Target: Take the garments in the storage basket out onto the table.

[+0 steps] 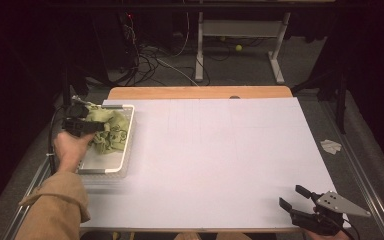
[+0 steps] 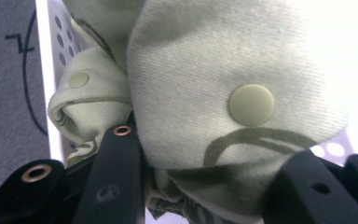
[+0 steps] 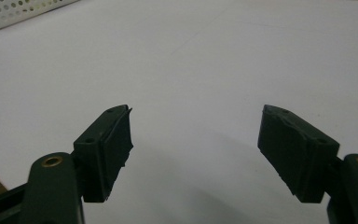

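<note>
The cloth point(image 1: 111, 131), pale green with snap buttons, lies bunched in the white basket point(image 1: 128, 145) at the left edge of the surface point(image 1: 220, 160). Your left hand-held gripper point(image 1: 99, 126) reaches over the basket's near wall, and its jaws are clamped on a fold of the cloth point(image 2: 223, 93); the fabric is pinched between the pads. Your right hand-held gripper point(image 1: 291, 197) sits at the near right corner of the surface, well apart from the basket point(image 3: 18, 9), its jaws spread wide with nothing between them.

Left tongs point(image 1: 99, 126) grip a green cloth point(image 1: 111, 131) in the white basket point(image 1: 128, 146); right tongs point(image 1: 294, 197) gape apart.
</note>
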Demonstrator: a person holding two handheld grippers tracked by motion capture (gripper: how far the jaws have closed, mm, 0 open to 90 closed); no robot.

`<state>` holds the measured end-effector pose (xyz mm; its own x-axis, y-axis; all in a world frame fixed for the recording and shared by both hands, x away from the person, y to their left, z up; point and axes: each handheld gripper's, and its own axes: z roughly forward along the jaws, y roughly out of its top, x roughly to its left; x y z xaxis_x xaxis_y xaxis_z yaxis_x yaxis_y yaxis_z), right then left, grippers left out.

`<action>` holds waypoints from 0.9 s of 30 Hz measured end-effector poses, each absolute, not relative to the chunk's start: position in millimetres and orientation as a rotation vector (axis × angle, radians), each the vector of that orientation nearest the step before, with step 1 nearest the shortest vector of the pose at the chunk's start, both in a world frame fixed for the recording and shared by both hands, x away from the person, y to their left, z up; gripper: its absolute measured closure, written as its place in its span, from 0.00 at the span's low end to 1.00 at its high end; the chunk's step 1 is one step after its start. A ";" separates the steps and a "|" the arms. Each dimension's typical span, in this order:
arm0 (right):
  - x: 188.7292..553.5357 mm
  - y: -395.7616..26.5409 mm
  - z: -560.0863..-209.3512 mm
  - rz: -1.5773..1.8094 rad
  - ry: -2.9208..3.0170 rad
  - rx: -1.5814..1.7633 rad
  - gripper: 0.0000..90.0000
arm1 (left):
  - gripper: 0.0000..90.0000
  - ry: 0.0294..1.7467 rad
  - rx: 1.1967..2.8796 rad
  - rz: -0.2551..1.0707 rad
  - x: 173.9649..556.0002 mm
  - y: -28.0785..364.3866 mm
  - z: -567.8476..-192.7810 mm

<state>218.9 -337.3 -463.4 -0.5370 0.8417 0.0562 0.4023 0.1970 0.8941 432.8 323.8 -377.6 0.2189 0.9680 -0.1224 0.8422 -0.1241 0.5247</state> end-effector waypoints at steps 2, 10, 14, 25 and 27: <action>219.1 -337.2 -463.4 1.300 2.030 1.155 0.30 | 0.69 1.647 1.995 0.343 428.3 325.3 -371.4; 218.9 -337.1 -463.3 1.300 2.032 1.153 0.30 | 0.69 1.565 1.963 0.368 419.9 321.0 -342.2; 219.1 -336.7 -463.4 1.300 2.040 1.151 0.30 | 0.69 1.540 1.969 0.363 418.6 317.0 -336.5; 219.1 -336.5 -463.4 1.302 2.042 1.147 0.30 | 0.69 1.461 1.959 0.350 408.5 316.0 -310.6; 219.3 -336.5 -463.5 1.301 2.044 1.146 0.30 | 0.69 1.445 1.955 0.338 406.2 315.5 -305.9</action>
